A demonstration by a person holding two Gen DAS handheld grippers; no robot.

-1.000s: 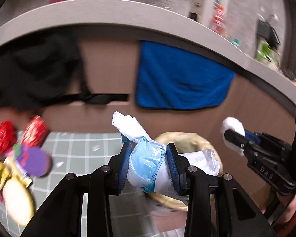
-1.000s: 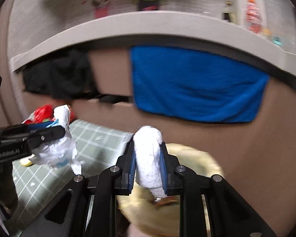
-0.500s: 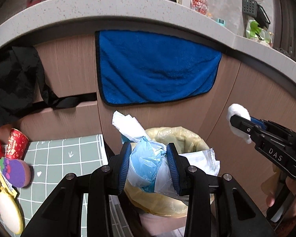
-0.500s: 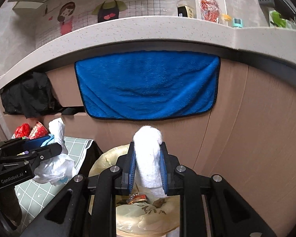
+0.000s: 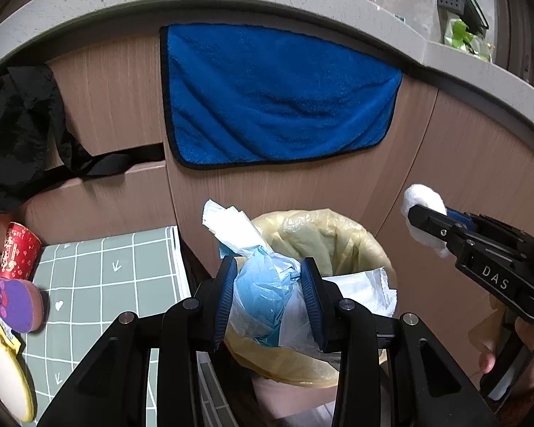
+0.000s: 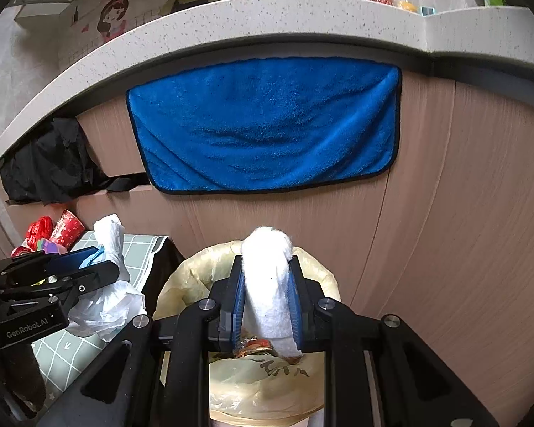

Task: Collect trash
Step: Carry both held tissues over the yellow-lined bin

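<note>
My left gripper is shut on a crumpled wad of blue and white plastic, held just above the near left rim of the trash bin, which is lined with a yellowish bag. My right gripper is shut on a white wad of cotton and hangs over the bin; a bit of wrapper shows inside, below the wad. In the left wrist view the right gripper with its cotton wad sits to the bin's right. In the right wrist view the left gripper holds its plastic wad to the bin's left.
A low table with a green checked cloth stands left of the bin, bearing a red cup, a purple sponge and other small items. Behind the bin rise wooden cabinet fronts with a blue towel and black cloth under a countertop.
Both grippers have swung right from the table toward the bin and sunk a little, each keeping its wad. The bin now lies under both of them.
</note>
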